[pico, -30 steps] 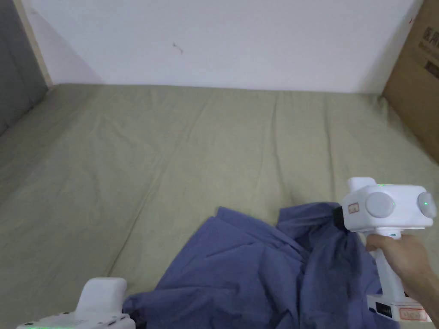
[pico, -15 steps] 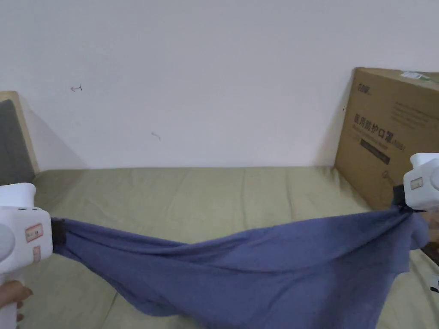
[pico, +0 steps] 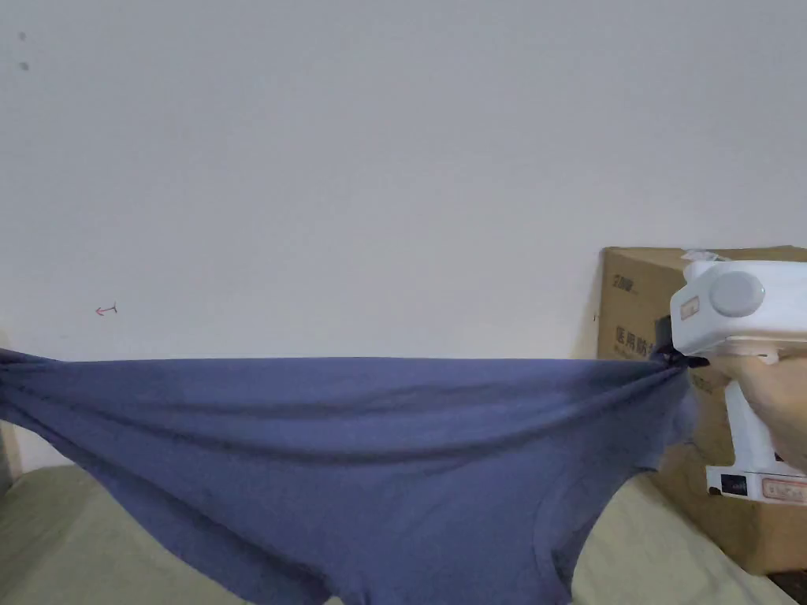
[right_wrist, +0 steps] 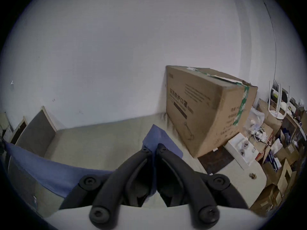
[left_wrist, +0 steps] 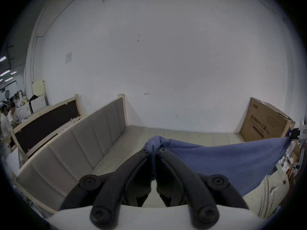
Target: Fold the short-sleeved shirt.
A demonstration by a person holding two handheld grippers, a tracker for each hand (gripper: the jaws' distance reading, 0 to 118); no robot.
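Holding: the blue short-sleeved shirt (pico: 355,457) hangs stretched in the air between the two grippers, above the bed (pico: 63,543) with its olive-green sheet.
Left gripper: in the left gripper view, the left gripper (left_wrist: 153,150) has its jaws together, clamped on a bunched corner of the shirt at about 12 o'clock from the jaws; the cloth runs off toward 3 o'clock.
Right gripper: the right gripper (right_wrist: 152,148) is likewise clamped on a fold of the fabric, jaws together; in the head view it sits at 3 o'clock, held by the person's hand (pico: 768,402).
Shirt shape: the top edge is pulled taut and nearly level; the lower part sags in a curved belly toward 6 o'clock, its lowest edge out of frame.
Surroundings: a cardboard box (pico: 630,315) stands on the bed at 3 o'clock against the white wall (pico: 394,157); a padded headboard (left_wrist: 93,134) shows at 9 o'clock in the left gripper view.
Progress: early, as judged: the shirt is lifted and spread, but no fold is visible.
Left to do: probably lay it flat on the bed, then fold in the sleeves and sides and double the body.
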